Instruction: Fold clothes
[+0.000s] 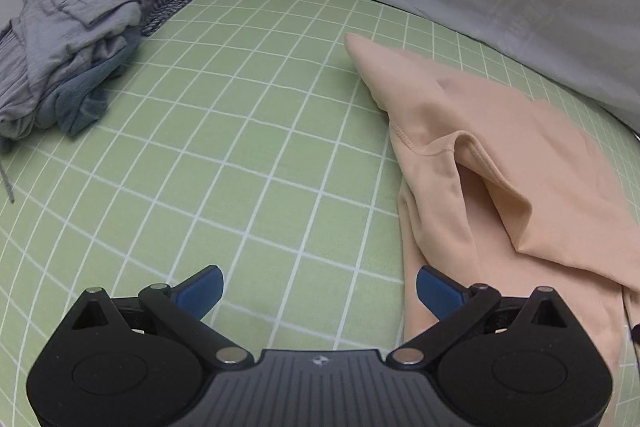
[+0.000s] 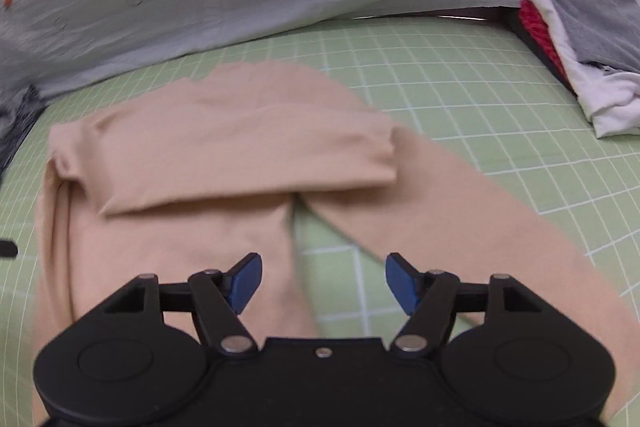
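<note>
The peach pants [image 2: 224, 163] lie on the green sheet [image 1: 240, 131], top part folded down, legs spread apart. Both grippers [image 1: 319, 291] [image 2: 323, 283] are wide open, holding nothing. More folding is left.

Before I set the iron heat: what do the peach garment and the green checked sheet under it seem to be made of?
The peach long-legged garment looks like a soft, matte stretch knit, perhaps a cotton blend: it drapes in smooth rounded folds, and its hem shows a stitched edge. The green sheet with white grid lines looks like a flat, matte woven cotton, lying smooth. Neither fibre can be confirmed by sight.
</note>
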Demonstrator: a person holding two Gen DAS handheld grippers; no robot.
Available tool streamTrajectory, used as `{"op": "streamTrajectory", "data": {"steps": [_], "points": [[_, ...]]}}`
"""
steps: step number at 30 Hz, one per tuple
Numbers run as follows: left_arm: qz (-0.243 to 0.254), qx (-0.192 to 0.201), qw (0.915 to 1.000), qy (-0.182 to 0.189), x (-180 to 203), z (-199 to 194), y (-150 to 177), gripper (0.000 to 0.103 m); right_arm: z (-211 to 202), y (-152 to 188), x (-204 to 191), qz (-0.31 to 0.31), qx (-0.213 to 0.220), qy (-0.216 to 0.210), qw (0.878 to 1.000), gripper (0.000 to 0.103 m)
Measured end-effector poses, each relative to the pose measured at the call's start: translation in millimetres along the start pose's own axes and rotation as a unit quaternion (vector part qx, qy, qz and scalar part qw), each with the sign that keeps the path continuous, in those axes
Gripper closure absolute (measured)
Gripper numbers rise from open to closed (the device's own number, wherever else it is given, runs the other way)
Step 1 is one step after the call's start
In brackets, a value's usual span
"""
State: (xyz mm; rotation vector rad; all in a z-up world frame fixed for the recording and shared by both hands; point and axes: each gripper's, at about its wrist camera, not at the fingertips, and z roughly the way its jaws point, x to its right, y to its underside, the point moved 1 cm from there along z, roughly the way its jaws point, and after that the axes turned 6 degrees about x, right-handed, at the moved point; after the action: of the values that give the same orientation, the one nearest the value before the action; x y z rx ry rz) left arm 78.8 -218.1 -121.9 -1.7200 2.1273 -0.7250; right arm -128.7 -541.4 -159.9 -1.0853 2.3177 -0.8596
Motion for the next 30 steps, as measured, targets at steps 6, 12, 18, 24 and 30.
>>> {"op": "streamTrajectory", "data": {"steps": [6,12,18,24,30], "points": [[0.041,-0.01,0.9991,-0.005,31,41,-24,0.001,34,-40,36,0.069,0.015,0.021,0.997,0.026],[0.064,-0.031,0.9974,-0.015,55,72,-35,0.001,62,-45,35,0.072,-0.002,0.003,0.997,0.023],[0.055,-0.04,0.9976,-0.008,55,82,-34,0.0,73,-46,31,0.071,-0.005,-0.005,0.997,0.025],[0.052,-0.042,0.9978,-0.003,53,82,-32,0.0,77,-57,25,0.042,-0.002,-0.018,0.999,0.092],[0.051,-0.021,0.9985,0.004,48,73,-42,0.0,55,-87,19,0.019,0.065,-0.043,0.997,0.099]]}}
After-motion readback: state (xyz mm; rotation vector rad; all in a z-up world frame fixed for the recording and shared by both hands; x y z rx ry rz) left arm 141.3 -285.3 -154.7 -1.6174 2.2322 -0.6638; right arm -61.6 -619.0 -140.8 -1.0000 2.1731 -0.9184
